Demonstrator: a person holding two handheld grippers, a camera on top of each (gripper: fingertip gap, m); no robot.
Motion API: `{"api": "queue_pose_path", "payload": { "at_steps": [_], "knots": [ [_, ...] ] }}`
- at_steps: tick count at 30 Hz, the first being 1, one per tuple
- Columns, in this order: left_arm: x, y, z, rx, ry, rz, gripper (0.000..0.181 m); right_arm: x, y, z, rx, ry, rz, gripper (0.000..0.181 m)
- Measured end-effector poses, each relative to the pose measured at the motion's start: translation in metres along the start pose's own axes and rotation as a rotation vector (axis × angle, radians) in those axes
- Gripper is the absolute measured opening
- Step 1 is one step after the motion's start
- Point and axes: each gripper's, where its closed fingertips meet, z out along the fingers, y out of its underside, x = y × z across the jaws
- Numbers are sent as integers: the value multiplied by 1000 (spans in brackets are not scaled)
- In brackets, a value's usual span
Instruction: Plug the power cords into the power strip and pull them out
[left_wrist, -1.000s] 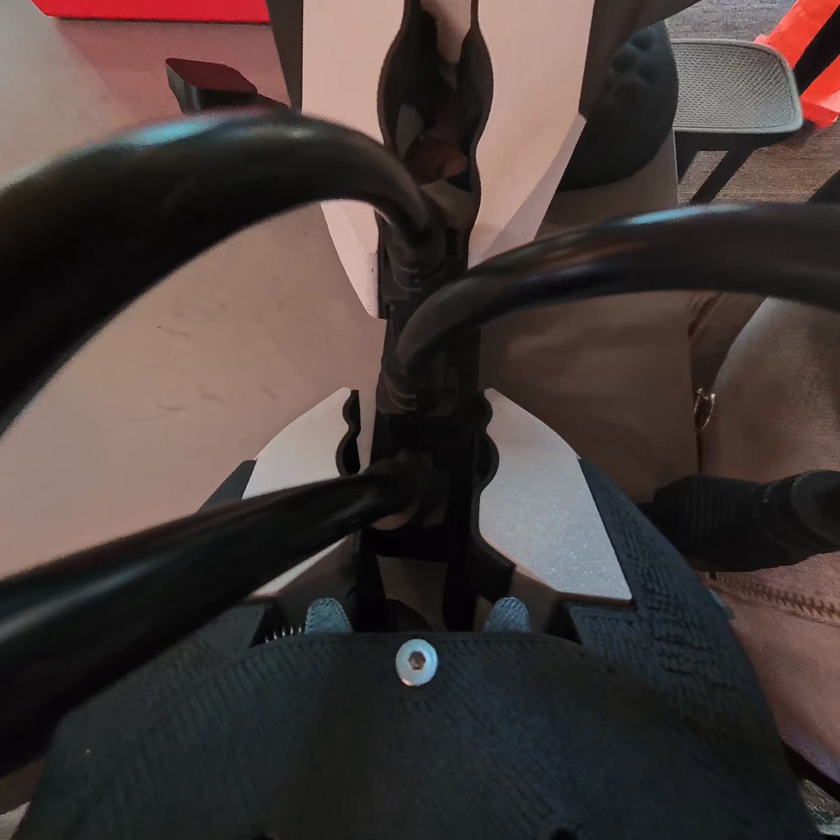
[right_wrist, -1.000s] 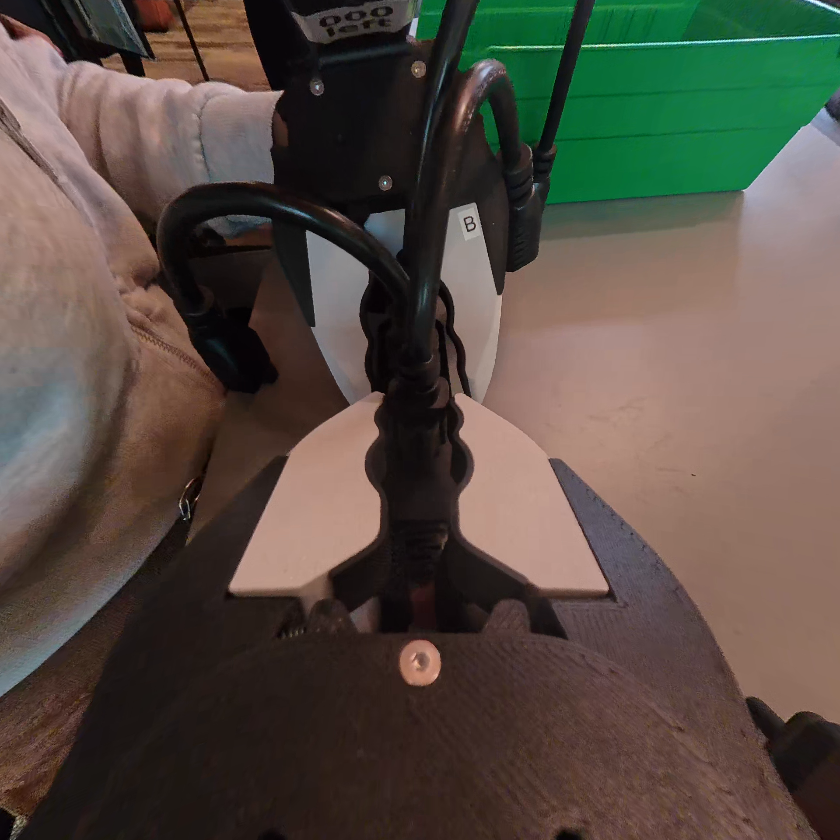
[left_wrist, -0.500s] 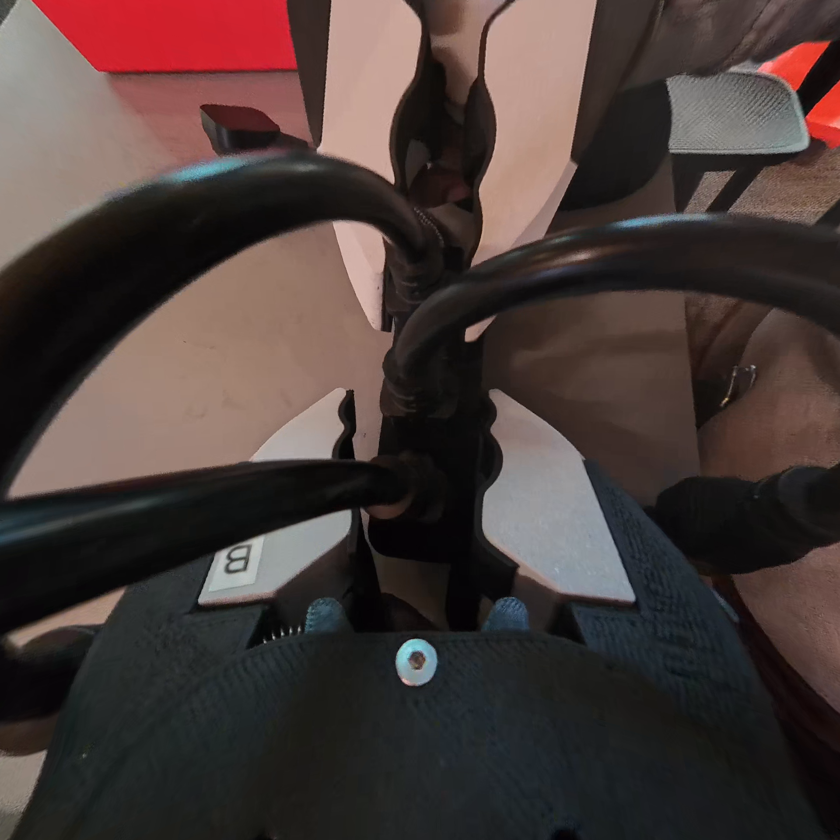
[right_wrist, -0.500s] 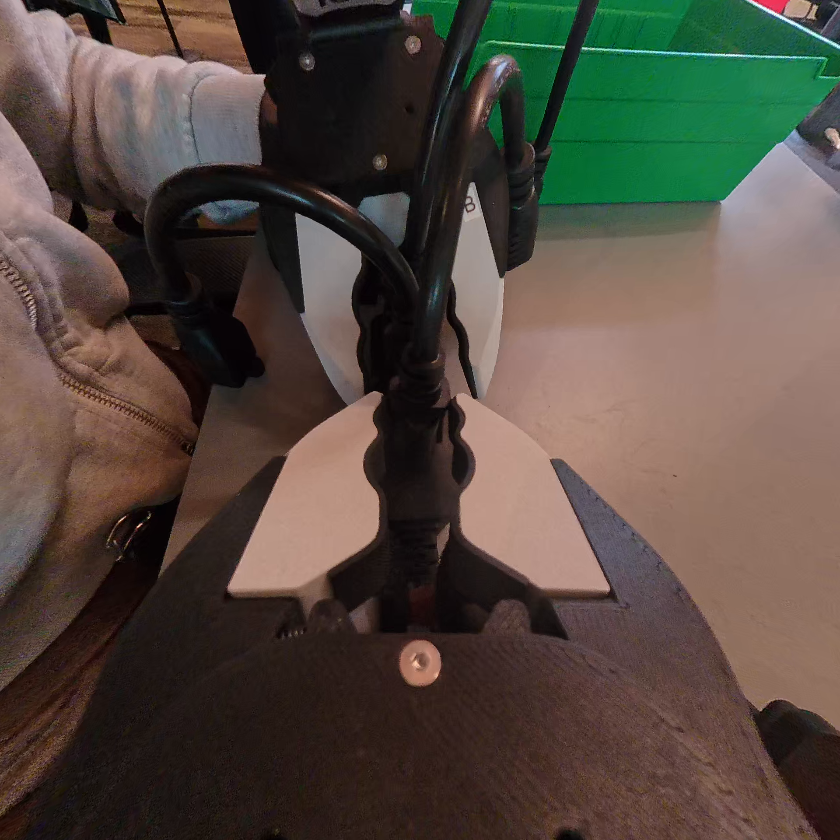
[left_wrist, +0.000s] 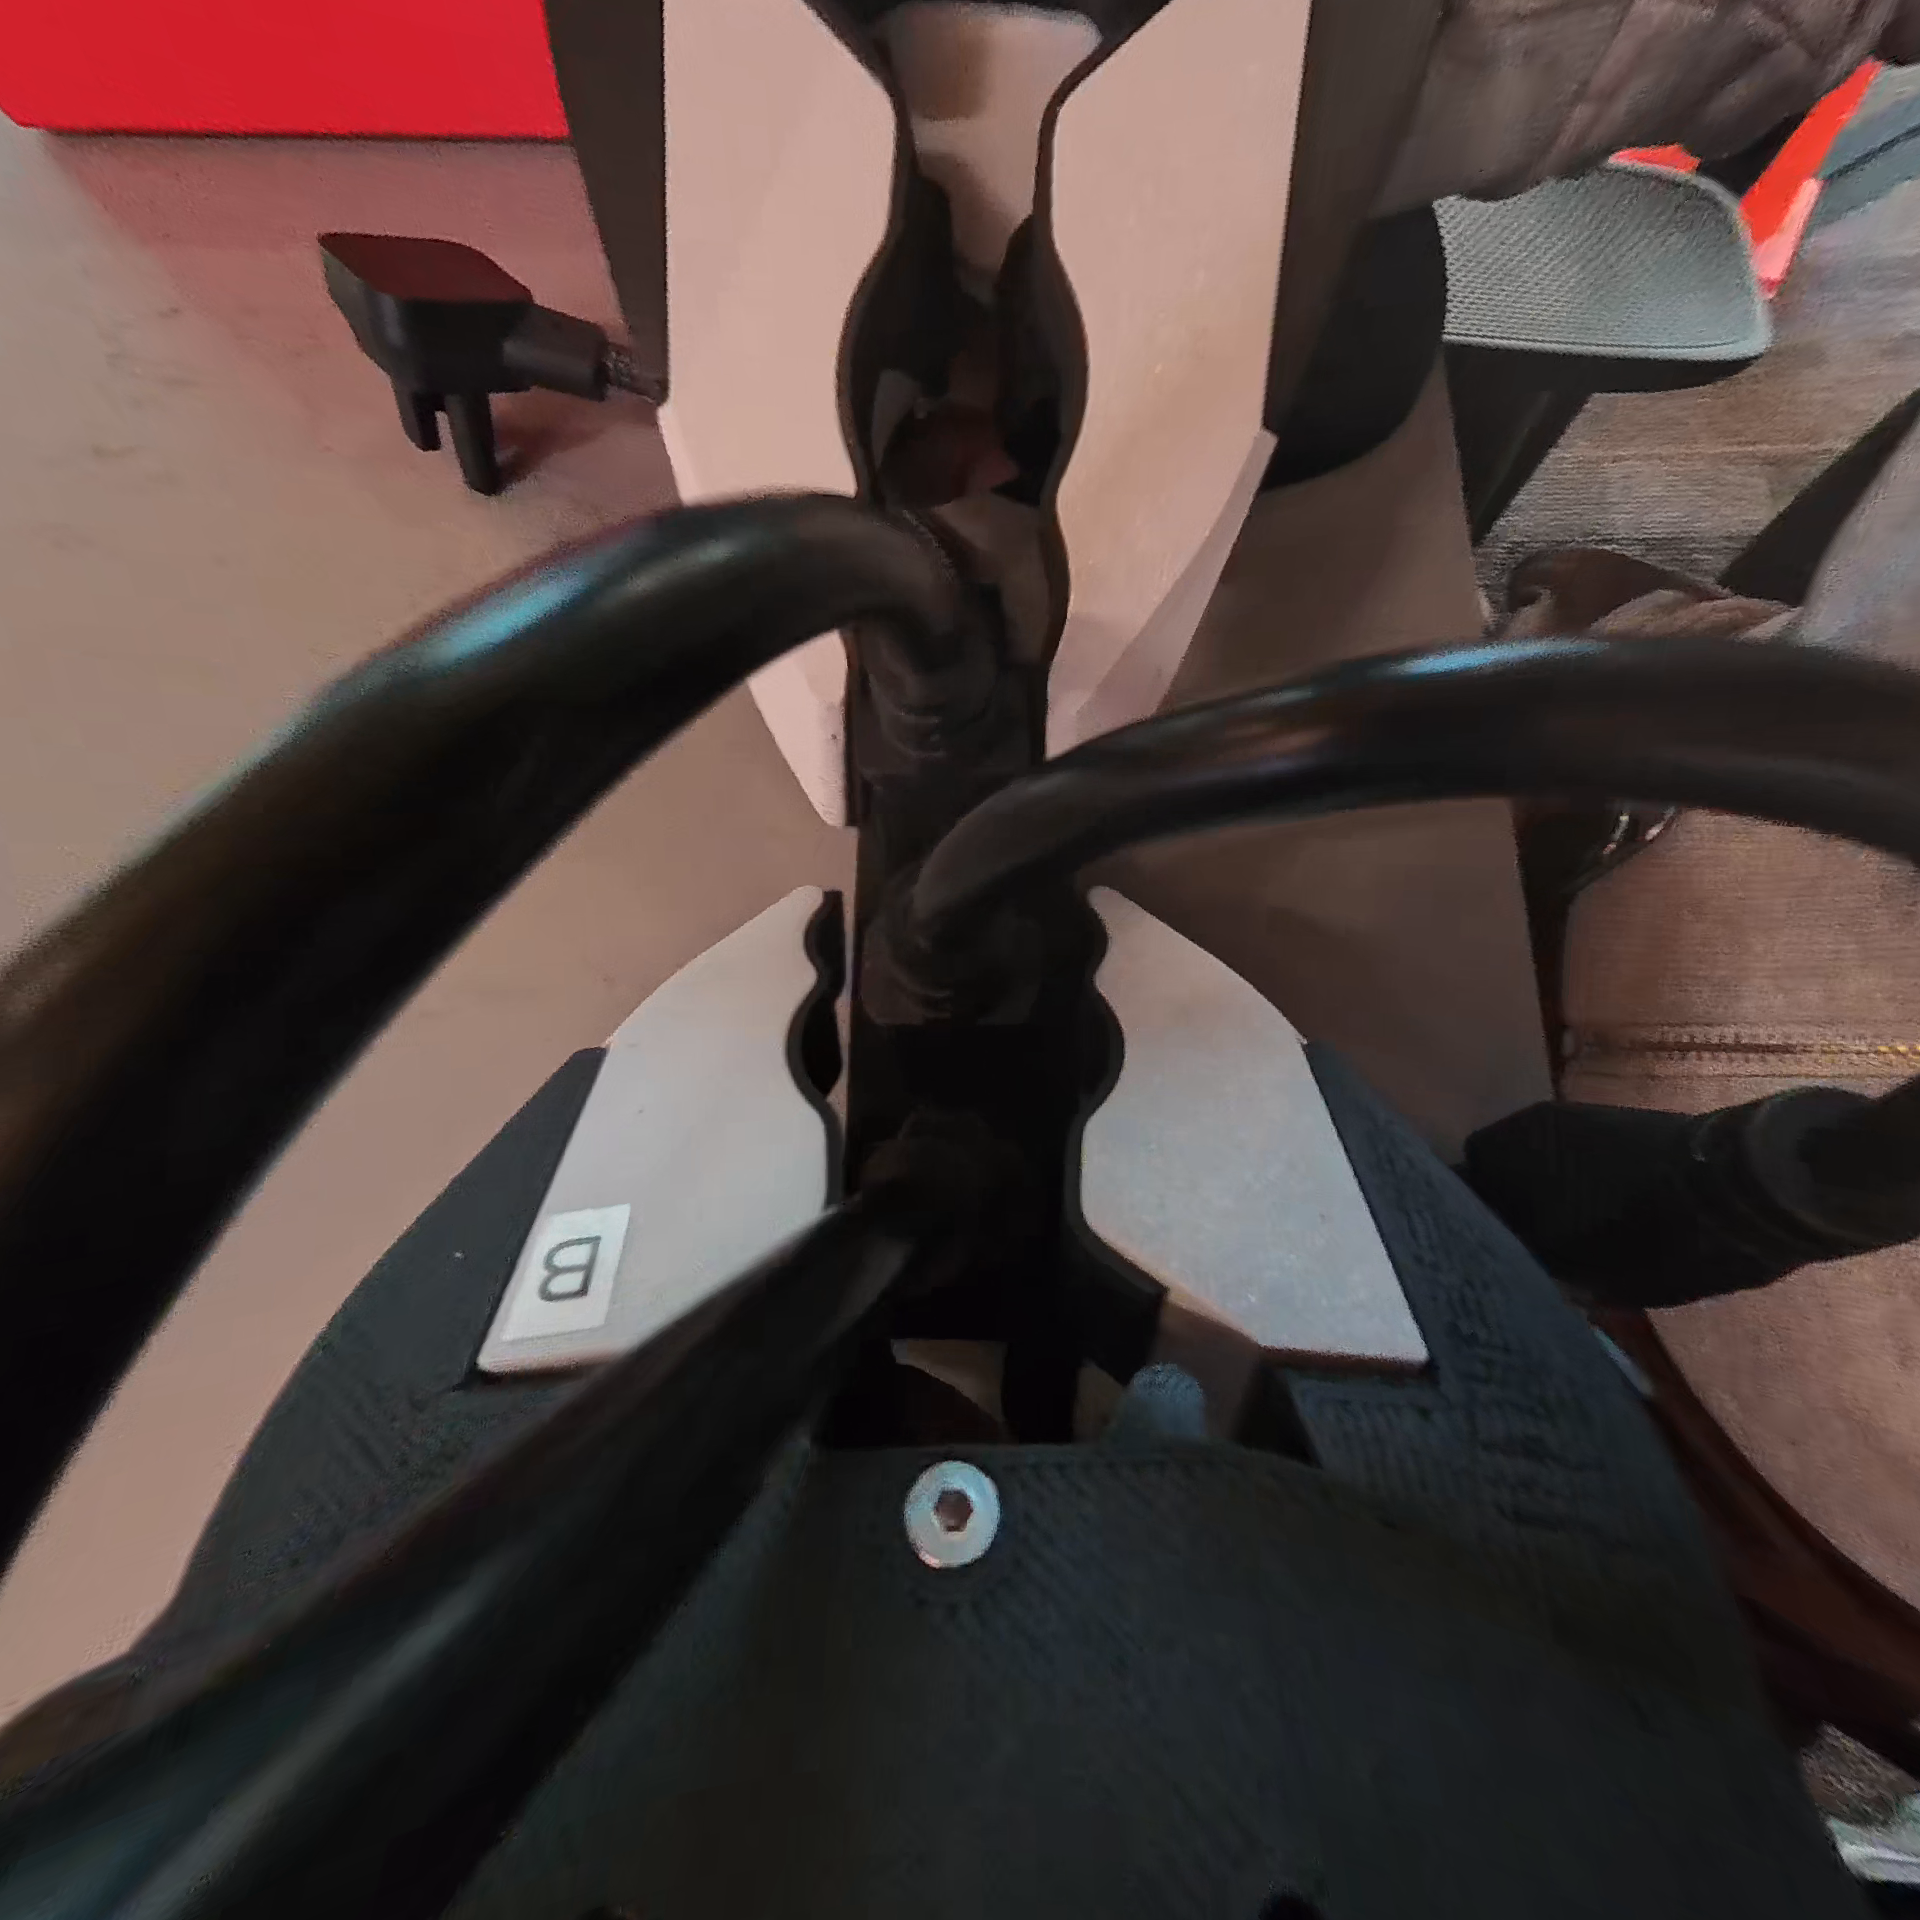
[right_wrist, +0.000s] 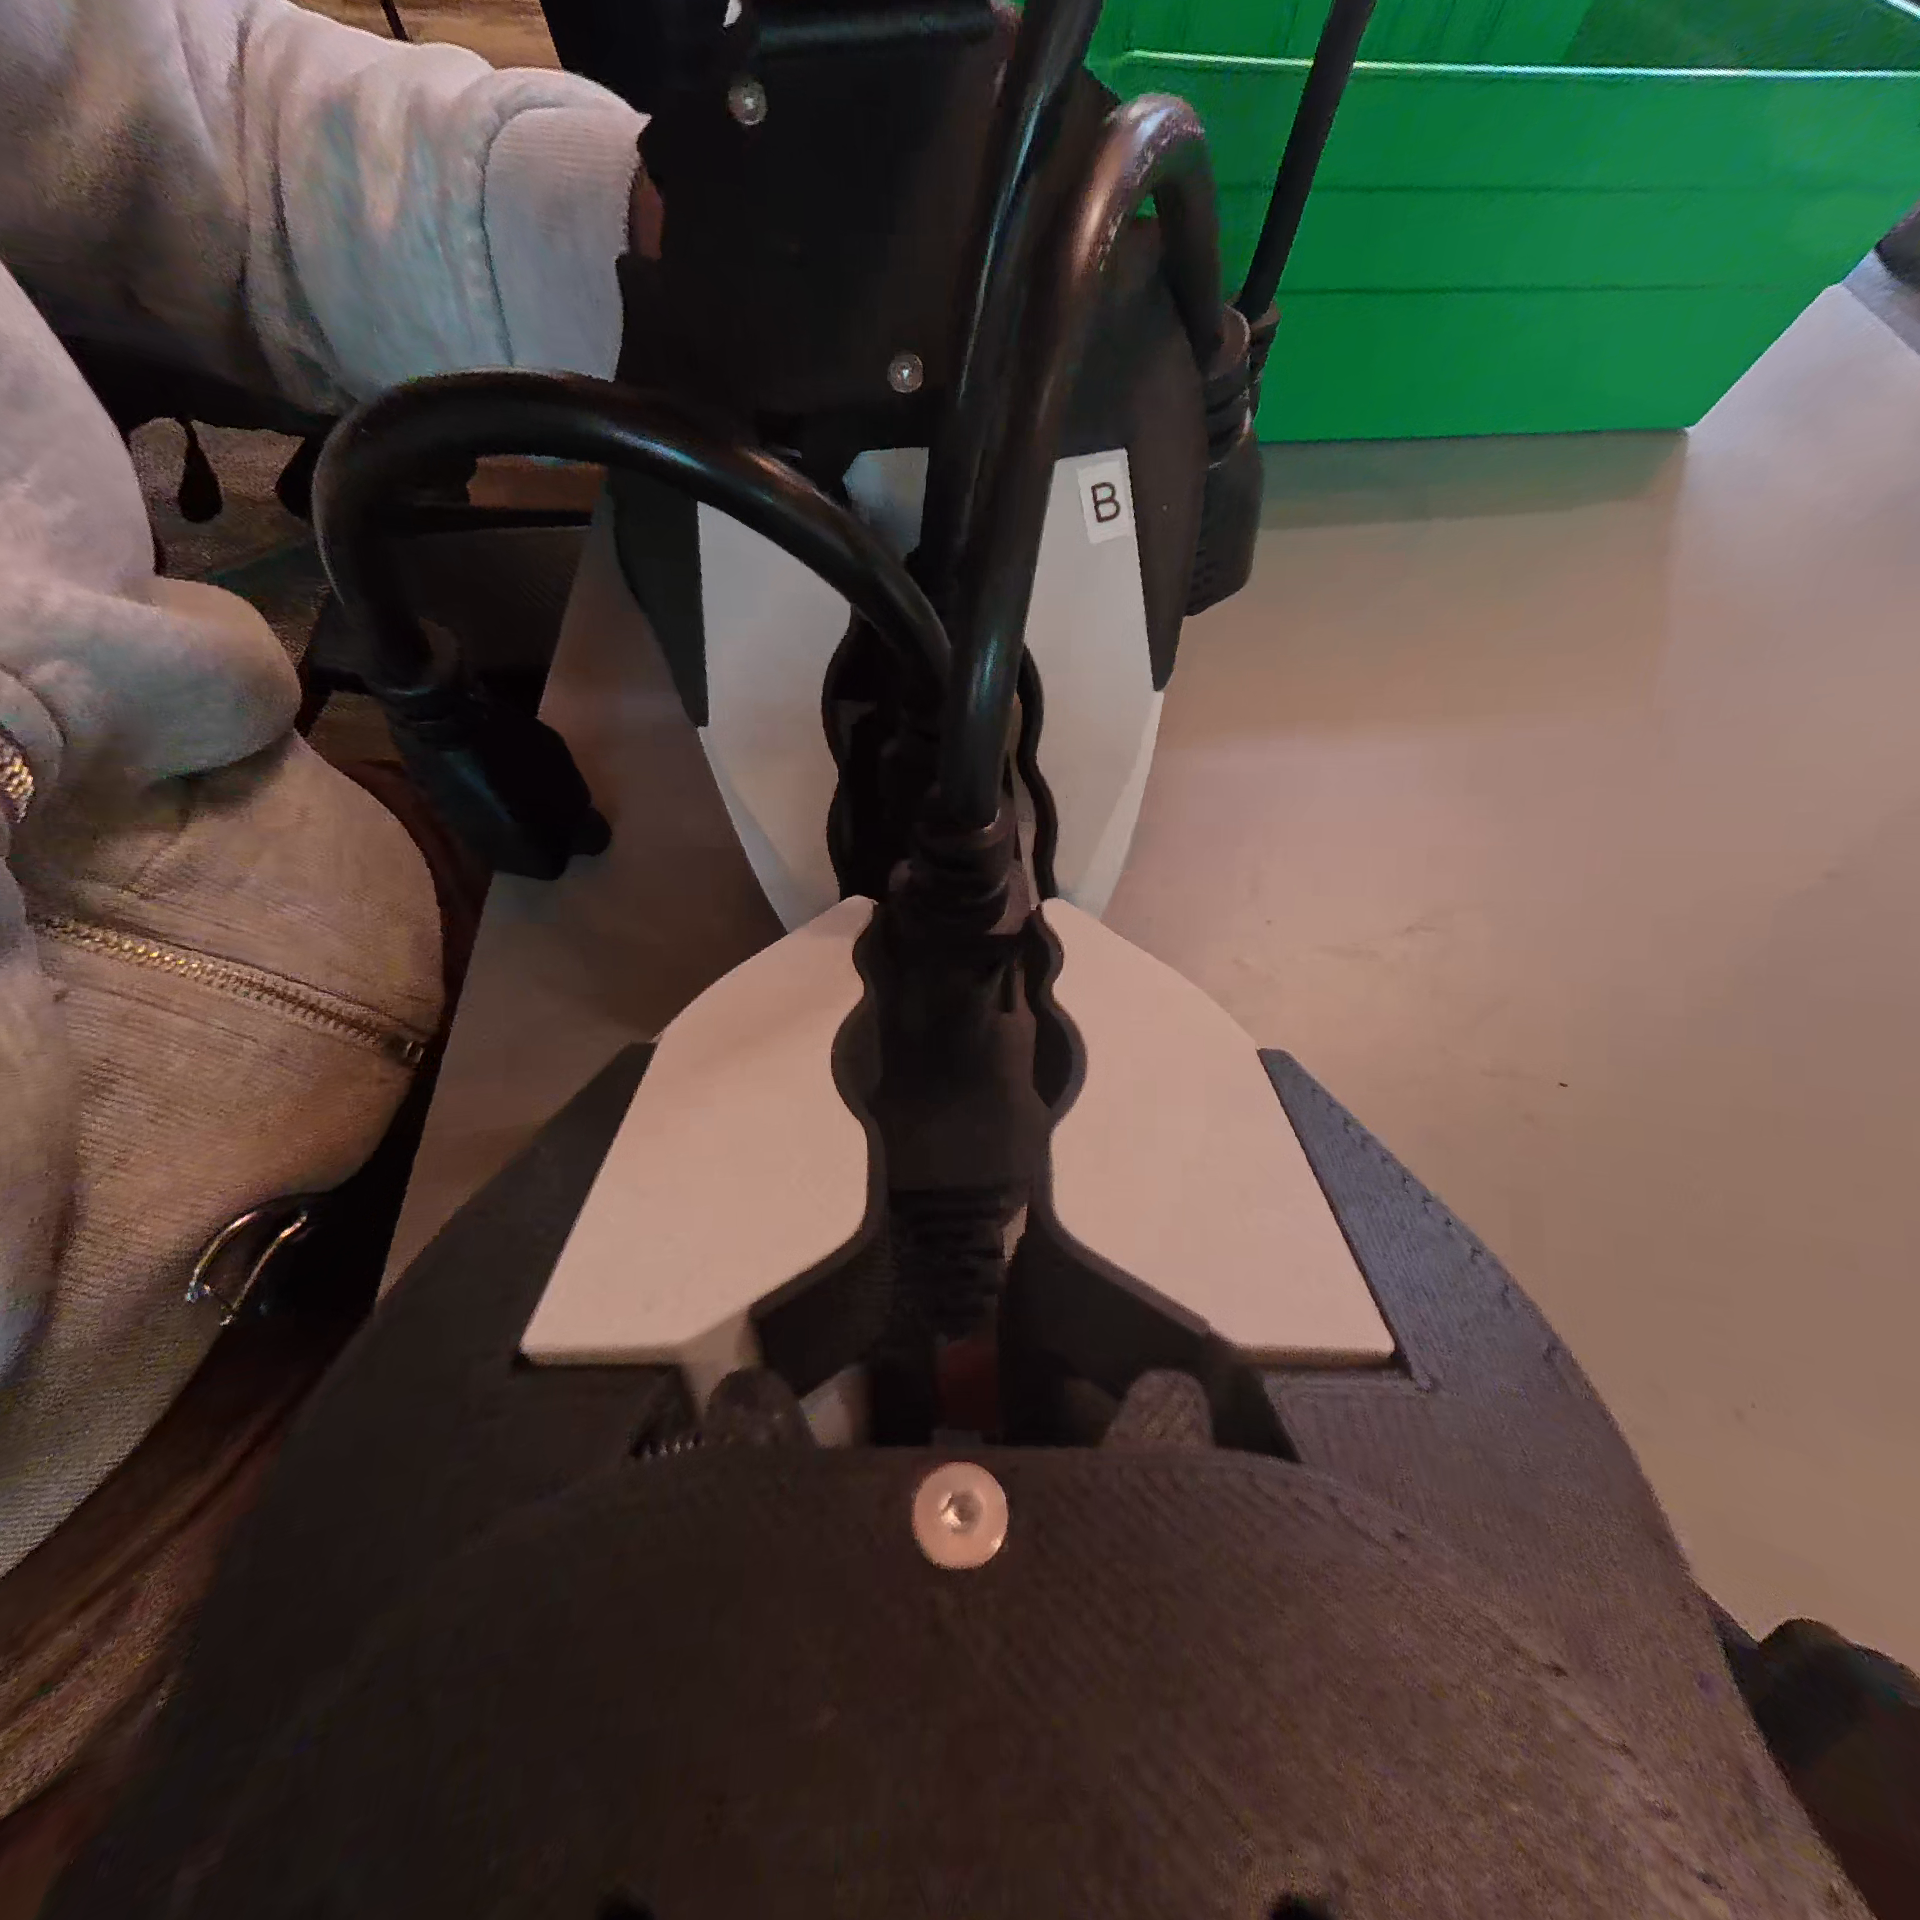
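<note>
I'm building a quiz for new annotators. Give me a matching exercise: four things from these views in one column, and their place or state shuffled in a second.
Things:
1. green bin
2. loose black plug
3. right claw
4. grey sleeve

Place or state:
A. shut on the black power strip
B. lying ungripped on the table
C. on the person's arm, far left
D. standing at the table's far side

Pairs: 1-D, 2-B, 3-A, 4-C.

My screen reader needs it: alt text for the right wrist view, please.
The right hand-held gripper is shut on a black power strip with thick black cords looping out of it; the left hand-held gripper grips the far end, above a beige tabletop with a green plastic bin behind.
</note>
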Motion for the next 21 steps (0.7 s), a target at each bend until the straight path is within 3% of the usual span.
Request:
{"api": "queue_pose_path", "payload": {
  "at_steps": [13,17,21],
  "knots": [
    [8,5,-1,-43,9,31,41,-5,-1,3,-78,-11,-39,26],
    [8,4,-2,-27,27,33,41,-6,-2,4,-27,-60,-1,25],
    [7,-1,-1,2,30,26,61,-5,-2,5,-20,-47,0,25]
  ]
}}
